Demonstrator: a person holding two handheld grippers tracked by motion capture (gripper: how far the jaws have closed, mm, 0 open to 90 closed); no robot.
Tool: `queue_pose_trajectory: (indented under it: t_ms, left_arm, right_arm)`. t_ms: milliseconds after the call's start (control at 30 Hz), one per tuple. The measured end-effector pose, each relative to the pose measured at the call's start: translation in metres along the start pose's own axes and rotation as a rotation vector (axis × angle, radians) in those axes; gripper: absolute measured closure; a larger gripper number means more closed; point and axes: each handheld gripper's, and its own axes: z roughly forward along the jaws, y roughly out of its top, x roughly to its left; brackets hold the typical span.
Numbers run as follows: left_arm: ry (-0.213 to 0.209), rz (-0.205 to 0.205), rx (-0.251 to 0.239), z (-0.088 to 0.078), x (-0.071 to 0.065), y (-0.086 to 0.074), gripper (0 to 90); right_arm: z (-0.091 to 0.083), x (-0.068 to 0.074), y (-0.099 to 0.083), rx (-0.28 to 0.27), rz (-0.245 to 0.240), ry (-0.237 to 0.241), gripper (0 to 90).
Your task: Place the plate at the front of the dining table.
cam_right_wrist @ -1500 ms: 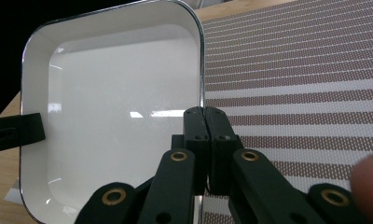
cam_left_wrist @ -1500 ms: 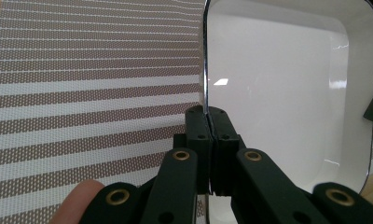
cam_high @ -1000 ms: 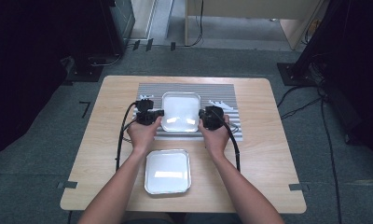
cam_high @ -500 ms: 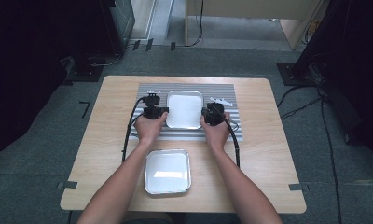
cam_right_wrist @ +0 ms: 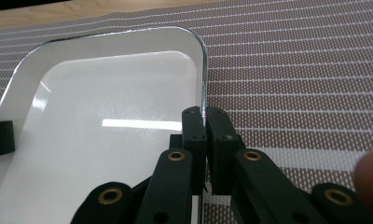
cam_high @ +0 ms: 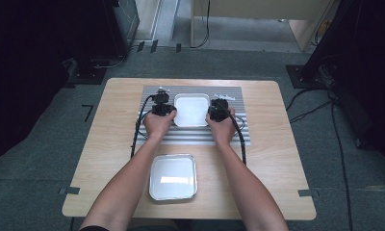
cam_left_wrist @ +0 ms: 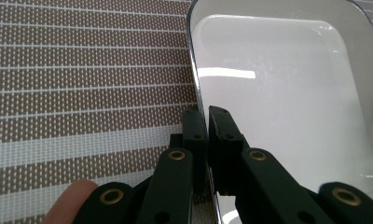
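**Both hand-held grippers clamped on one white tray, over the striped mat**

Left hand-held gripper (cam_high: 167, 109) is closed on the left rim of the white tray (cam_high: 191, 109). In the left gripper view the two black jaws pinch the thin metal edge of the tray (cam_left_wrist: 287, 93), one jaw outside, one inside, no gap visible. Tray body extends to the right of this gripper and away from it. A fingertip (cam_left_wrist: 70, 198) shows at bottom left beside the jaw arm.

Right hand-held gripper (cam_high: 213, 111) is closed on the opposite, right rim. In the right gripper view the jaws bite the rim near the tray's rounded corner; tray (cam_right_wrist: 105, 121) spreads left of this gripper and ahead of it. A dark piece at the far left edge of that view sits at the tray's other rim, too cropped to tell more.

So the tray sits between the two grippers, held at both side rims, level as far as can be seen. Striped mat (cam_high: 229, 132) lies under it; whether the tray touches the mat cannot be told.

Hands: left hand (cam_high: 158, 124) and right hand (cam_high: 223, 129) wrap the gripper bodies, knuckles up, forearms reaching forward from the bench's near edge, roughly symmetrical, converging slightly. Cables trail back along both forearms.

Second tray (cam_high: 173, 176) lies on the bench (cam_high: 277, 163) behind both grippers, nearer the person, between the forearms, well apart from the held tray.
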Motion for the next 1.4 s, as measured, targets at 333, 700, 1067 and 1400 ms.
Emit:
queue_pose_trajectory:
  t_ms: [333,700,1067,1400]
  left_arm:
    - [0.029,0.004,-0.010,0.008,-0.002,0.004,85.6]
    - [0.038,0.035,-0.042,0.012,-0.003,0.003,84.4]
    - [-0.024,0.066,-0.196,0.005,0.009,-0.008,46.0]
    - [0.034,0.123,-0.216,-0.019,0.016,-0.016,13.6]
  right_arm:
    - [0.014,0.001,0.003,-0.013,-0.026,-0.026,87.4]
    - [0.020,-0.005,-0.002,-0.023,-0.021,0.005,84.2]
    - [0.017,-0.010,-0.003,-0.080,-0.094,0.036,61.9]
    - [-0.006,-0.021,0.002,-0.009,-0.088,0.154,27.9]
